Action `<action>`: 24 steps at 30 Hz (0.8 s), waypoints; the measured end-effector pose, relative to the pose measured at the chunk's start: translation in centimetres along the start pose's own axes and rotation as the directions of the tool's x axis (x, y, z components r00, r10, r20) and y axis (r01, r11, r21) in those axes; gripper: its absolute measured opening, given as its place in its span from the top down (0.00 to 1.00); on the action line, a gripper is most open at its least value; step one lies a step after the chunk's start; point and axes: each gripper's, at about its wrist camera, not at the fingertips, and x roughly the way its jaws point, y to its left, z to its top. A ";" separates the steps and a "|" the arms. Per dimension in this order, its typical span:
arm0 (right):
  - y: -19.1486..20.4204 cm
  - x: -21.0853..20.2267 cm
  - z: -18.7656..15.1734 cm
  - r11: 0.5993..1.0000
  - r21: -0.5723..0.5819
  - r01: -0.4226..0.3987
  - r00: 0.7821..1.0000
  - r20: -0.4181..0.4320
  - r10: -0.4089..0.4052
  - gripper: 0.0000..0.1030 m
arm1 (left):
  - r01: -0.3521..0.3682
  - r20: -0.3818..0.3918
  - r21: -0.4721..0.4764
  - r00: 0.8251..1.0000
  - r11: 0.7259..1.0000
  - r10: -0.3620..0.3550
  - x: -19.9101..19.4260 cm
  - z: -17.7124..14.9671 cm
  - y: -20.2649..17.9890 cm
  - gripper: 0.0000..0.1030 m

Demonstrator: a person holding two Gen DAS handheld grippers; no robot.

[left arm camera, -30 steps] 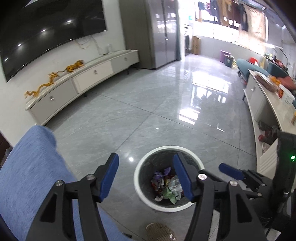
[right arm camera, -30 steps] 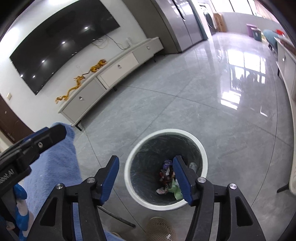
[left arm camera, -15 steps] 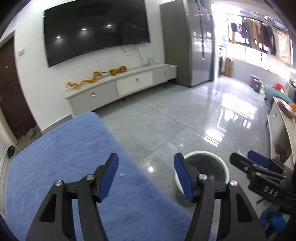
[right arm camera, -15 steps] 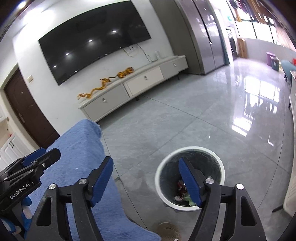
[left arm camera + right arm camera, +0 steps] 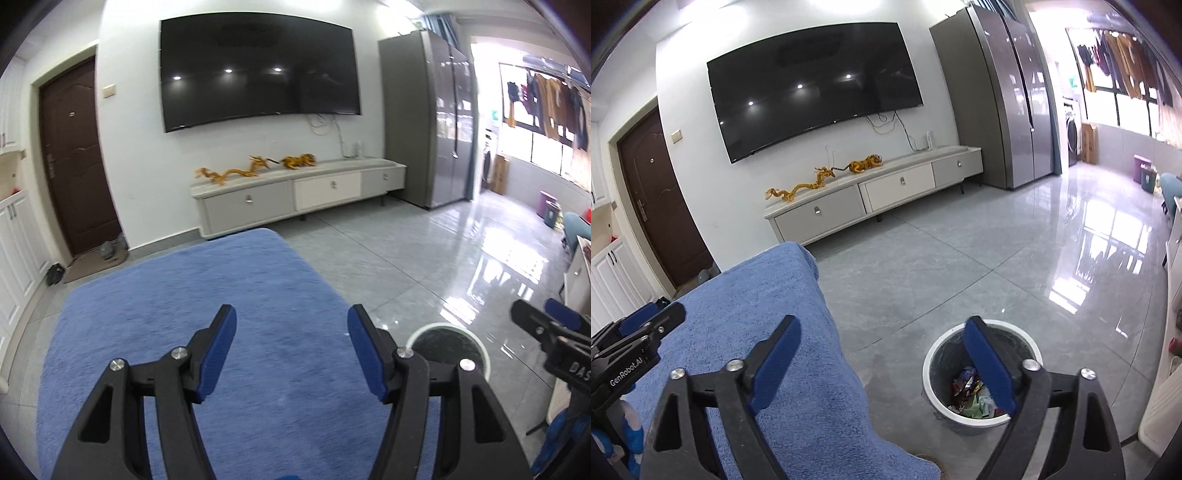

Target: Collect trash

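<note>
A white-rimmed trash bin [image 5: 932,362] stands on the grey floor right of a table under a blue cloth [image 5: 798,332]. Several crumpled wrappers [image 5: 971,397] lie in its bottom. My right gripper [image 5: 882,363] is open and empty, held above the cloth's right edge and the bin. My left gripper [image 5: 290,350] is open and empty above the blue cloth [image 5: 192,314]. The bin [image 5: 480,349] shows at the lower right of the left wrist view. No loose trash shows on the cloth. The left gripper also shows in the right wrist view [image 5: 631,343], and the right in the left wrist view [image 5: 554,332].
A low white TV cabinet [image 5: 295,199] with gold dragon figures [image 5: 255,168] stands against the far wall under a large TV [image 5: 258,88]. A brown door [image 5: 77,155] is at the left, a grey fridge [image 5: 1015,110] at the right. White furniture [image 5: 1171,387] stands right of the bin.
Both grippers have risen and tilted up from looking down into the bin, and swung left over the blue cloth. The bin now sits lower and to the right in both views.
</note>
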 end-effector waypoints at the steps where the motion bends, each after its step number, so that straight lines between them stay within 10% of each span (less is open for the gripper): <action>1: 0.3 -0.2 0.0 1.000 -0.007 0.005 1.000 0.005 -0.005 0.02 | -0.009 0.004 -0.008 1.000 1.000 0.009 -0.3 -0.1 0.6 0.41; 10: 2.7 -1.5 -0.7 0.996 -0.076 0.039 0.998 0.049 -0.035 0.00 | -0.095 0.051 -0.075 0.994 0.993 0.099 -3.0 -1.3 4.8 0.24; 24: 4.5 -3.3 -2.0 0.993 -0.100 0.066 0.994 0.099 -0.056 0.00 | -0.122 0.124 -0.171 0.982 0.978 0.144 -7.4 -2.9 9.6 0.23</action>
